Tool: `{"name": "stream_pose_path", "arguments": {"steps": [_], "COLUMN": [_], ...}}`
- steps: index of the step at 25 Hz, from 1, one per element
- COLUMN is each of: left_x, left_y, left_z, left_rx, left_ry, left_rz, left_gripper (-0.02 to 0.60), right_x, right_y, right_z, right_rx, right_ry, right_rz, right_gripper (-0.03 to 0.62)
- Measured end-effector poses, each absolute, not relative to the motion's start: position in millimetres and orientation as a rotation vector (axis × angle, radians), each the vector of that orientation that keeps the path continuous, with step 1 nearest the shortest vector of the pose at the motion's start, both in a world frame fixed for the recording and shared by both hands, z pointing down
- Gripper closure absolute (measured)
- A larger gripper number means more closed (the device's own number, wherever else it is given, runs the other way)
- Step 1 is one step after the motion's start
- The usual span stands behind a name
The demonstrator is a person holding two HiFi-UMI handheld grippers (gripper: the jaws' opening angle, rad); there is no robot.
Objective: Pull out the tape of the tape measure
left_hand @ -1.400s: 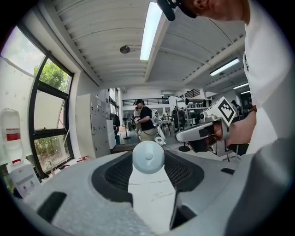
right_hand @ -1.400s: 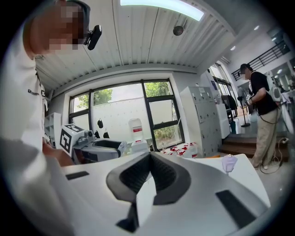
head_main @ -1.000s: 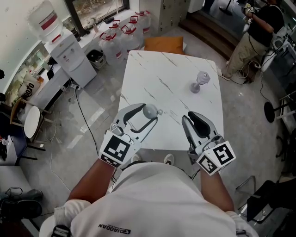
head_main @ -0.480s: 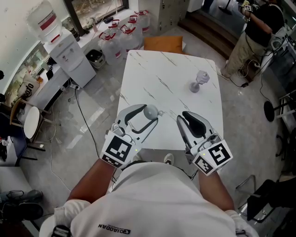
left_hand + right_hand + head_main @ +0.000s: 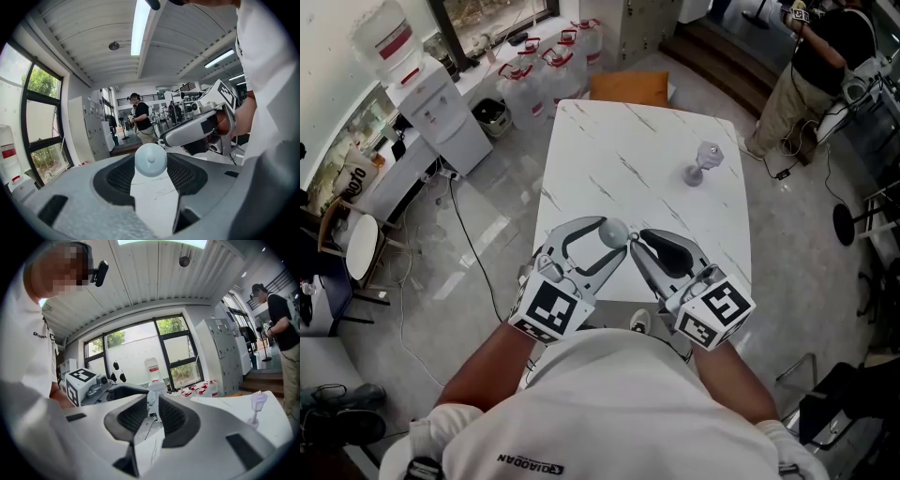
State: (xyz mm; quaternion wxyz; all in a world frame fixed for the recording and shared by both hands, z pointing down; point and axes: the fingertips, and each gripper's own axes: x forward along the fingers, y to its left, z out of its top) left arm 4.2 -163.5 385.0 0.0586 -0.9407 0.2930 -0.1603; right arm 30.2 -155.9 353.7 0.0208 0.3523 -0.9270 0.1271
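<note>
White marble table (image 5: 609, 150) fills the middle of the head view, with a glass goblet (image 5: 705, 161) standing towards its upper right and water bottles on the floor at the upper left.

At the lower centre of that view the tape measure (image 5: 609, 228) is a small, round, pale case, held above the table's near edge. It looks light and hard, with a smooth, curved shell that could slip or twist if squeezed off centre. The case is therefore best clamped across its full width. The tape itself is probably thin and springy, so it should be taken by its end tab and drawn straight out.

The left gripper (image 5: 613, 236) has its jaws wide apart and closed round the case, one on each side. Its own view shows the round face of the case sitting between the pads.

The right gripper (image 5: 636, 239) points at the case from the right, tips right against it. Its jaws are only a narrow slit apart, and the case's edge shows as a pale sliver in that slit. Whether the pads already pinch the tab cannot be told.
</note>
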Motion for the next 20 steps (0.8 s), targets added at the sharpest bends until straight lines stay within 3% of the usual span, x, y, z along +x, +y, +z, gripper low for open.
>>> {"name": "stream_pose_path", "arguments": {"steps": [6, 20], "left_x": [6.4, -3.0], "left_y": [-161.2, -163.7], "left_z": [384.0, 383.0], "left_rx": [-2.853, -2.835], "left_ry": [0.874, 0.895], "left_rz": [-0.484, -0.497], "left_gripper": [0.359, 0.359], "right_x": [22.8, 26.4], "right_y": [-155.3, -154.0], "right_z": [356.2, 352.7], "right_rx": [1.058, 1.09], "right_ry": [-2.874, -2.868], "right_rz": [0.398, 0.333], "right_gripper": [0.563, 0.571]}}
